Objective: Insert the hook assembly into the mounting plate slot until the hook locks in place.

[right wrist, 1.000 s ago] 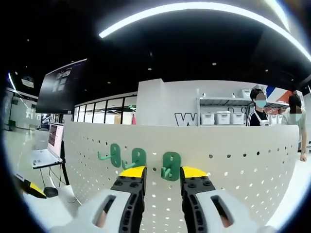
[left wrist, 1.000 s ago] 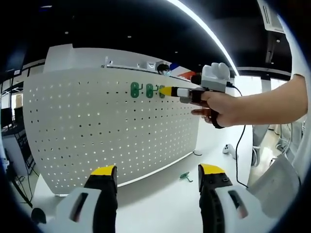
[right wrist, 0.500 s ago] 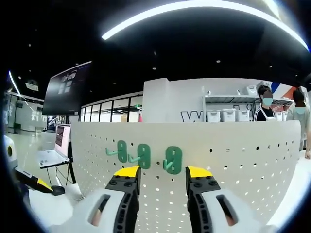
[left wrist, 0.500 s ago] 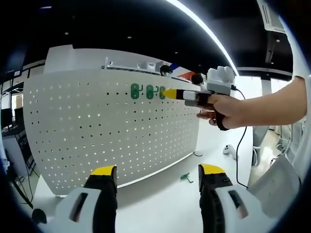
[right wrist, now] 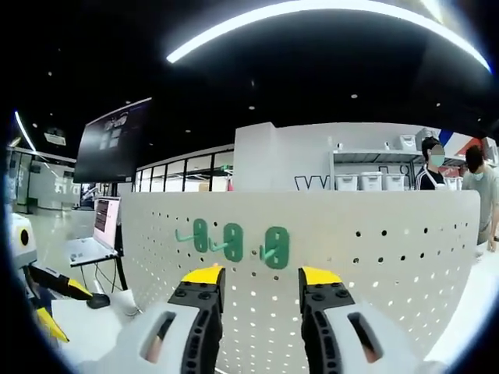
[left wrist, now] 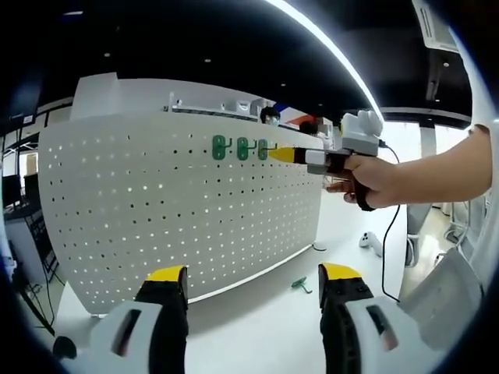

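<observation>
1. Your right gripper [right wrist: 256,276] faces the white pegboard [right wrist: 374,257] head on, yellow-tipped jaws spread apart with nothing between them.
2. Three green hooks sit in a row on the board: the rightmost hook [right wrist: 274,248] is seated in the holes just above the gap of your jaws, the middle hook [right wrist: 231,241] and the left hook [right wrist: 199,234] beside it.
3. In the left gripper view, your right gripper [left wrist: 284,155] points its tip at that same row of hooks [left wrist: 242,148], near the board's top edge.
4. Your left gripper [left wrist: 253,276] hangs low over the white table [left wrist: 265,319], jaws wide apart, empty.
5. One spare green hook [left wrist: 299,284] lies on the table near the board's foot.
</observation>
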`<state>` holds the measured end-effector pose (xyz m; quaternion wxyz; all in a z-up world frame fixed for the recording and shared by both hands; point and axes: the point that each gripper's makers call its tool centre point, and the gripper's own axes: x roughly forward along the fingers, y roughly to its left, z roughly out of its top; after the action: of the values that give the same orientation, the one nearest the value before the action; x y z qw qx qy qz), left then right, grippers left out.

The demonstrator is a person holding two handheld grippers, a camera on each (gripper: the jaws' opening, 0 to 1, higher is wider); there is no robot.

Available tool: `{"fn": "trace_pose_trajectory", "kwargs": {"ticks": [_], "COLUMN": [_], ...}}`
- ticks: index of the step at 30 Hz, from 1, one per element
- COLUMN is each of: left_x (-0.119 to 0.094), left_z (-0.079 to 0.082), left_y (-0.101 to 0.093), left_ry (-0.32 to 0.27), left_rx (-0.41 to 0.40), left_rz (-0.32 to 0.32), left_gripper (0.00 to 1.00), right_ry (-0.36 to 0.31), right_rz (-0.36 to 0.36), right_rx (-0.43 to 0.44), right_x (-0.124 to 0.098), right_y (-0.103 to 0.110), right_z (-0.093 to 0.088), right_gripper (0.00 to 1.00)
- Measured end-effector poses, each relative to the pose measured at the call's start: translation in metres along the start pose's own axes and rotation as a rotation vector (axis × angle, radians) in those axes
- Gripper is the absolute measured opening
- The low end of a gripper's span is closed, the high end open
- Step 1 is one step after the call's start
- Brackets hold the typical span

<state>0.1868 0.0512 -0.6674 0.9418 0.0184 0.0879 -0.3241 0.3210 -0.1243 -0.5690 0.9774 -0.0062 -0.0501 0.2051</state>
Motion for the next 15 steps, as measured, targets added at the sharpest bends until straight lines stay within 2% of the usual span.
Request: {"fn": "trace_pose_trajectory", "kwargs": {"ticks": [6,15], "left_x": [0.003,0.005], "left_z": [-0.003,-0.005], "left_y": [0.003,0.0], "left_ry": [0.001,0.007], "left_rx": [-0.008,-0.007], "left_rz": [0.003,-0.004], "left_gripper": [0.7,0.7], "right_ry": [0.023,0.028], "right_rz": [0.018,0.052], "right_rx": [-0.011,-0.012], "right_x": [-0.015,-0.037], "right_y": [-0.002,0.001], "right_z": [-0.009,-0.011], "right_gripper": [0.38,0.39]}}
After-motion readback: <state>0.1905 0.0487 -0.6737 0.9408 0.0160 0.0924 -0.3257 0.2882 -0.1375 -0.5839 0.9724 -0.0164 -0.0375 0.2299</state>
